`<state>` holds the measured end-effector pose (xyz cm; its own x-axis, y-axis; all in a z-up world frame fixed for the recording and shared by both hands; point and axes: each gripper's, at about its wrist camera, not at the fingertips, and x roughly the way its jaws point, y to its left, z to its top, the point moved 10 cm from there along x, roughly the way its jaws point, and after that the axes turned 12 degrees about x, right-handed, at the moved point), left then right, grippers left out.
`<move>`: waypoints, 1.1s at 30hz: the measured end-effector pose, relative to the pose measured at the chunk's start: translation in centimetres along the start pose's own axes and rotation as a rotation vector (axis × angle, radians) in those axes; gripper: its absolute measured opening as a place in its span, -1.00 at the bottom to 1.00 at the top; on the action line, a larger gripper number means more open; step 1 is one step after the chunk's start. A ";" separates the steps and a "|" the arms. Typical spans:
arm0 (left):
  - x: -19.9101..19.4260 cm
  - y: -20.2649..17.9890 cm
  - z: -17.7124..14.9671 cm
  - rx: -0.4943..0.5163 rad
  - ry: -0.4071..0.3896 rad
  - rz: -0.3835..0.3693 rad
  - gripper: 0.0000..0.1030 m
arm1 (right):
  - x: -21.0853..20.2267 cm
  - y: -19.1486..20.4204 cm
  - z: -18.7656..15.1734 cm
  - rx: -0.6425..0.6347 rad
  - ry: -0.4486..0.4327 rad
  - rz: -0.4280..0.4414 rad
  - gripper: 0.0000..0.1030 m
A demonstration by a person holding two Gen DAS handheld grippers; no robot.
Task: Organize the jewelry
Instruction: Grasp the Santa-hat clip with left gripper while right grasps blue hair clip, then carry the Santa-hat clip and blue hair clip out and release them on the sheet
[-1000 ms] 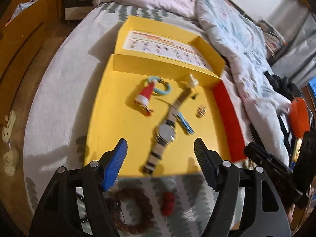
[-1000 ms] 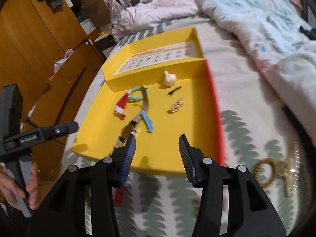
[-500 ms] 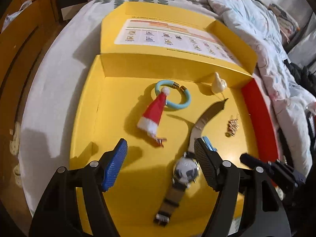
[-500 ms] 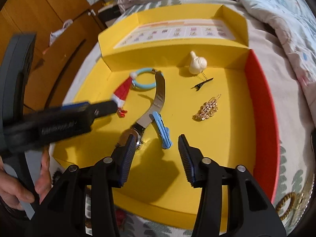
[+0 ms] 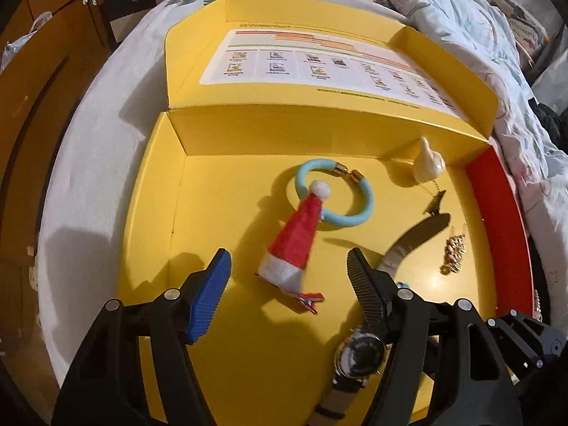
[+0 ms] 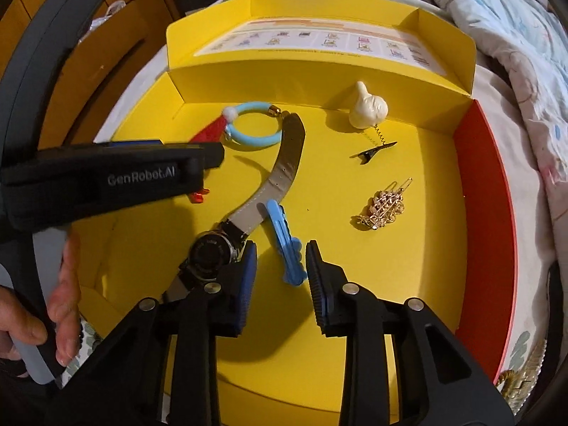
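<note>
An open yellow box (image 5: 319, 135) lies on the bed and holds the jewelry. My left gripper (image 5: 287, 259) is open, its jaws standing either side of a red Santa-hat clip (image 5: 294, 241) without touching it. Behind the hat lies a light-blue bracelet (image 5: 358, 213). A wristwatch (image 6: 209, 255) curves across the box floor (image 6: 408, 284). My right gripper (image 6: 280, 252) hangs low over a blue hair clip (image 6: 284, 241); its jaws are closing with the clip between them, and narrow gaps still show. A gold clip (image 6: 383, 206) and a black clip (image 6: 372, 151) lie to the right.
A cream figure on a spring (image 6: 367, 108) stands by the back wall. The box's right wall is red (image 6: 497, 213). Gold chains (image 6: 514, 380) lie outside it on the patterned cover. A quilt (image 5: 461, 17) is at the right and wooden cabinets (image 5: 35, 88) at the left. A hand (image 6: 64, 284) holds the left gripper.
Both grippers have come forward and down over the box. The left now straddles the Santa-hat clip. The right jaws have narrowed around the blue hair clip.
</note>
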<state>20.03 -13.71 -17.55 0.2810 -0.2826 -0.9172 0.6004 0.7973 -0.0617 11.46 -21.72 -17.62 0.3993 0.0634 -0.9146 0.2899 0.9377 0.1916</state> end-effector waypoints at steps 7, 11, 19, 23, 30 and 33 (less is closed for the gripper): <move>1.2 0.0 -0.6 0.006 0.033 -0.003 0.32 | 0.7 -0.7 0.0 0.002 -0.003 -0.033 -0.43; 1.7 -0.4 -1.1 0.002 0.063 -0.019 0.32 | 1.1 -0.5 -0.2 -0.023 -0.011 -0.060 -0.43; 1.7 -0.3 -1.7 0.025 0.071 0.040 0.00 | 1.1 -0.6 -0.3 -0.067 -0.039 -0.145 -0.69; 1.5 0.0 -1.6 0.027 0.067 0.047 -0.40 | 1.1 -0.6 -0.3 -0.073 -0.046 -0.155 -0.69; 1.2 0.7 -1.4 -0.006 0.059 0.015 -0.45 | 0.2 -0.9 0.1 -0.027 -0.044 -0.096 -0.70; 0.4 0.7 -1.0 -0.014 0.038 0.009 -0.45 | -0.7 -1.2 0.4 0.010 -0.047 -0.056 -0.70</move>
<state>19.78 -12.70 -18.35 0.2575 -0.2556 -0.9319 0.5878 0.8069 -0.0589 11.19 -22.99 -17.02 0.4221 -0.0056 -0.9065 0.3218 0.9358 0.1441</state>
